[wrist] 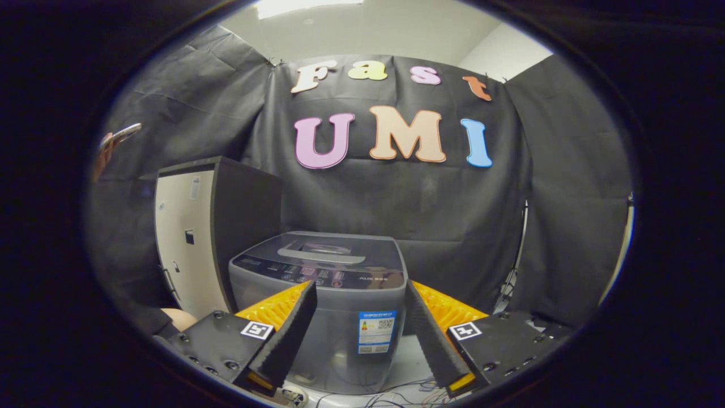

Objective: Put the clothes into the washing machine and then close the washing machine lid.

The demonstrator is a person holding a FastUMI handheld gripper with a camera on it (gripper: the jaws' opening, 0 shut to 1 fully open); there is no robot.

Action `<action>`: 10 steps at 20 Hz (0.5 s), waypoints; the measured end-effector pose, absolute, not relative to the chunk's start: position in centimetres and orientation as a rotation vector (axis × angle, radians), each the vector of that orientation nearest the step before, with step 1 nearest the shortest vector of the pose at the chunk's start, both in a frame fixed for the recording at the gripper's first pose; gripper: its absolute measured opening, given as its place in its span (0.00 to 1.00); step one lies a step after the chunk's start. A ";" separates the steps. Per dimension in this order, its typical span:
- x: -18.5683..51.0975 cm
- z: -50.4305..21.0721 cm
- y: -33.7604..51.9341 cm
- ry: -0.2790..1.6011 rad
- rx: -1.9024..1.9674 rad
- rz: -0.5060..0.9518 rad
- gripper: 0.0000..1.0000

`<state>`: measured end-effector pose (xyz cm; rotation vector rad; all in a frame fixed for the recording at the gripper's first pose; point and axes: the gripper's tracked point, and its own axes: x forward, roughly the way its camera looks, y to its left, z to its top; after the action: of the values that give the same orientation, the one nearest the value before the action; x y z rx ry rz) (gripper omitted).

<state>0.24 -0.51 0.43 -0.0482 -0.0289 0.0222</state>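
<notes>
Washing machine (325, 294), grey, lid (334, 252) down, beyond the jaws; jaws apart, empty

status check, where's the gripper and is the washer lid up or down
Gripper open, nothing held, washer just ahead between fingers. Lid down. No clothes seen. Cabinet beside washer, not blocking.

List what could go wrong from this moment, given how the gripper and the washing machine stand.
1. The gripper is open with nothing between its fingers, and the washing machine beyond them has its lid down; closing could end the task with no clothes inside.
2. The lid must likely be lifted first; its handle recess looks shallow, so the fingers might slip off.
3. Loose cables lie at the machine's base and might snag a low approach.
</notes>
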 end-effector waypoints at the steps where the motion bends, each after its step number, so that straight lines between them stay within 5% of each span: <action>1: 0.2 0.3 -0.9 -0.023 -0.049 0.010 0.97; 10: 0.4 -0.7 0.4 0.019 -0.202 0.001 0.97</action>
<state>0.40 0.45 -0.66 -0.2024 0.0193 0.0006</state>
